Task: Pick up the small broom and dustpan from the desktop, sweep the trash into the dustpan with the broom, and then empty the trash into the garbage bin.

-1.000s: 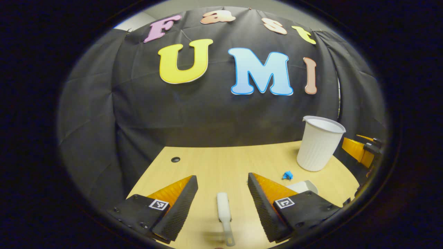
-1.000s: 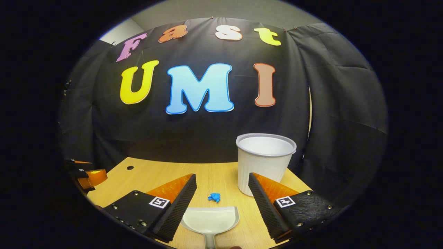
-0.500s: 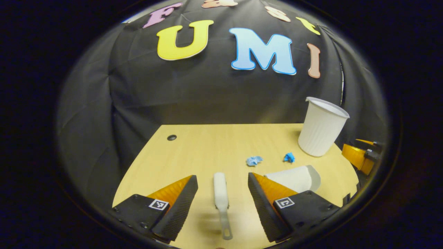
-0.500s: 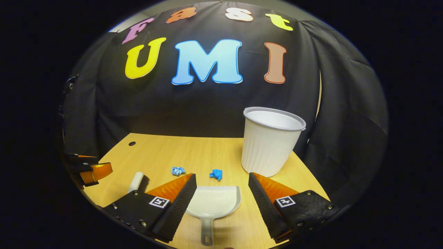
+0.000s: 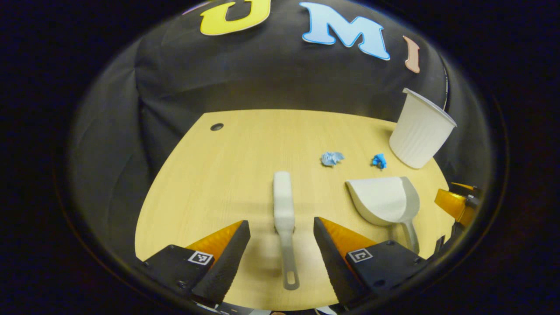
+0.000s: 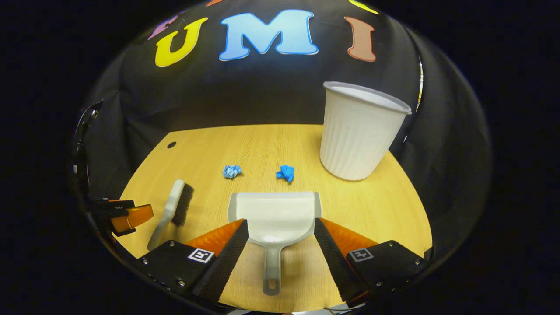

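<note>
Broom [image 5: 283, 205] lies handle-first on the desk [image 5: 245, 148] between the wide left claw [image 5: 282, 238], dustpan [image 6: 274, 214] likewise at the wide right claw [image 6: 281, 238]: any grasp should centre each handle before squeezing.

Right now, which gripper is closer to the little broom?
Left. The left gripper is open with the broom's handle lying between its fingers. The right gripper is farther over, open around the dustpan's handle, with the broom off to its left.
</note>
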The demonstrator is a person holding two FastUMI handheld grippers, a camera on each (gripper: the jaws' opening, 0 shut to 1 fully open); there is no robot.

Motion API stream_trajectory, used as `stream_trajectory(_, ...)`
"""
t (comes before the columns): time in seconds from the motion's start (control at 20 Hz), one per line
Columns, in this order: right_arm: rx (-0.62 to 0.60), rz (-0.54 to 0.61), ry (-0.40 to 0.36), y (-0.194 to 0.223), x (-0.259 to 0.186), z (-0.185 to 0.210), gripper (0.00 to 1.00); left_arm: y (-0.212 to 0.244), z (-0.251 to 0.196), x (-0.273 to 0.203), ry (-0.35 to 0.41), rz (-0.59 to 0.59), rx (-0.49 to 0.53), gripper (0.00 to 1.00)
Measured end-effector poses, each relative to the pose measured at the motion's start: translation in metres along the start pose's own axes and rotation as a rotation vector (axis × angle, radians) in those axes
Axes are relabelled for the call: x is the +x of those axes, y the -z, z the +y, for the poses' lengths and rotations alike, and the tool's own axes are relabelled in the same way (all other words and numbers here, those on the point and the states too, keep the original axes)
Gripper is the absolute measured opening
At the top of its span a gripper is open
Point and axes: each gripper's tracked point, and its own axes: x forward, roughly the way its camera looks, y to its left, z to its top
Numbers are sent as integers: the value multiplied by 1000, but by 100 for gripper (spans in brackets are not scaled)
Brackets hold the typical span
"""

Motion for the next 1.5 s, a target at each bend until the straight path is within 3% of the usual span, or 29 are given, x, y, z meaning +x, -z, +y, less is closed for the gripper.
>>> stream_trajectory(0.2,45,101,-17,27,9,1,96,24,6,10,-11,104,-9,96)
stream_trajectory(0.8,91,266,-44,63,31,6,96,67,1,42,-17,313,-40,96)
stream_trajectory(1.25,81,354,-28,80,51,4,97,62,-9,61,-9,349,5,95)
stream_trajectory(1.5,87,391,-28,83,57,3,96,60,-11,74,-17,366,37,85)
